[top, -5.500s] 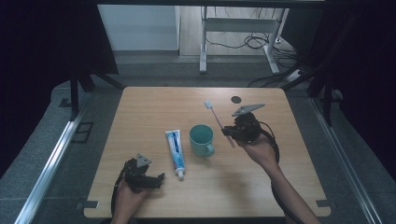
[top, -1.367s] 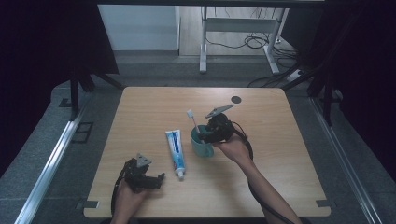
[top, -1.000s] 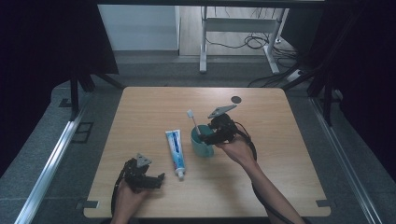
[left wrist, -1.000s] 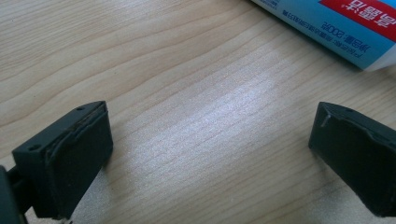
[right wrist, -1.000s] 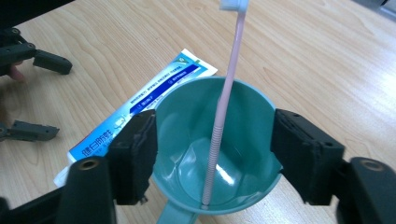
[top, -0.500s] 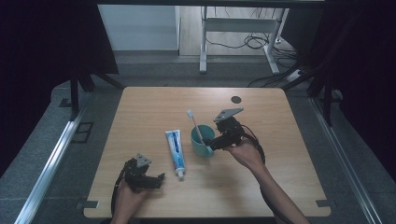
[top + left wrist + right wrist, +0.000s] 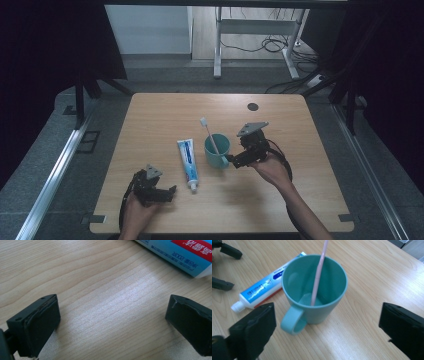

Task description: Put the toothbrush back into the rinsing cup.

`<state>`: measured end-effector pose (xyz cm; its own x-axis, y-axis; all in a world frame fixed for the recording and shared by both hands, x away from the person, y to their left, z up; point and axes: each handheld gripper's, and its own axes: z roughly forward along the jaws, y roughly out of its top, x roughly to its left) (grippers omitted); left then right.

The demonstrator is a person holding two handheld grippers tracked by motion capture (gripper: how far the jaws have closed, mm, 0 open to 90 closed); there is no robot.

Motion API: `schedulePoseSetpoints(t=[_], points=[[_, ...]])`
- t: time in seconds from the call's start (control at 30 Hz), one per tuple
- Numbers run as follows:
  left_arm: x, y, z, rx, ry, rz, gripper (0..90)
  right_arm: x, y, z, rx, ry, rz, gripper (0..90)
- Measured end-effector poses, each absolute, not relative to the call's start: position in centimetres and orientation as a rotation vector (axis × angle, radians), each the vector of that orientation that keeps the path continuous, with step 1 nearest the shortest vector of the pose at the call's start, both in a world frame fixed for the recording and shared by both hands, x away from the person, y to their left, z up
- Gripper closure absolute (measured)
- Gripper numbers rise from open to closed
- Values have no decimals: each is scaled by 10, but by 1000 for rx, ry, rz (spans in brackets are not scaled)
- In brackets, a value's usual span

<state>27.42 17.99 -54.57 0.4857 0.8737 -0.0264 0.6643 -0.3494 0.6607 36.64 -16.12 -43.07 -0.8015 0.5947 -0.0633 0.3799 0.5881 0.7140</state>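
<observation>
Nearest the person, the left gripper (image 7: 170, 192) rested low over the front of the wooden table (image 7: 310, 125), its jaws spread wide with only bare wood between them. Just beyond them lay the toothpaste tube (image 7: 180, 255), white and blue with a red band; small printed lines ran along it, and a figure that looked like "200" showed among characters too fine to read.

Farther in, the tube (image 7: 187, 162) lay flat, cap towards the person, just left of the teal mug (image 7: 216, 151). In the right gripper view its label (image 7: 259, 290) carried blue lettering that could not be made out.

The right gripper (image 7: 231, 161) hovered just right of the mug, its jaws having just opened to their widest, released, with nothing pressed between them. The mug (image 7: 317, 290) stood upright ahead of them, handle turned towards the gripper. Inside it leaned the pink toothbrush (image 7: 318, 277), handle end on the bottom and bristled head (image 7: 203, 121) sticking out past the far rim.

A dark round spot (image 7: 253, 106) marked the table's far side.
</observation>
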Motion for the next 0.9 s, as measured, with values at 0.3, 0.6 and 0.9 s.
schedulePoseSetpoints(t=[0.3, 0.6, 0.9], points=[[274, 180, -546, 2121, 1264, 445, 0, 361, -174, -439, 809, 2510, 1037, 0], [274, 179, -546, 2112, 1271, 444, 0, 354, -192, -446, 847, 2501, 1058, 0], [274, 180, -546, 2118, 1265, 445, 0, 345, -207, -453, 864, 2487, 1052, 0]])
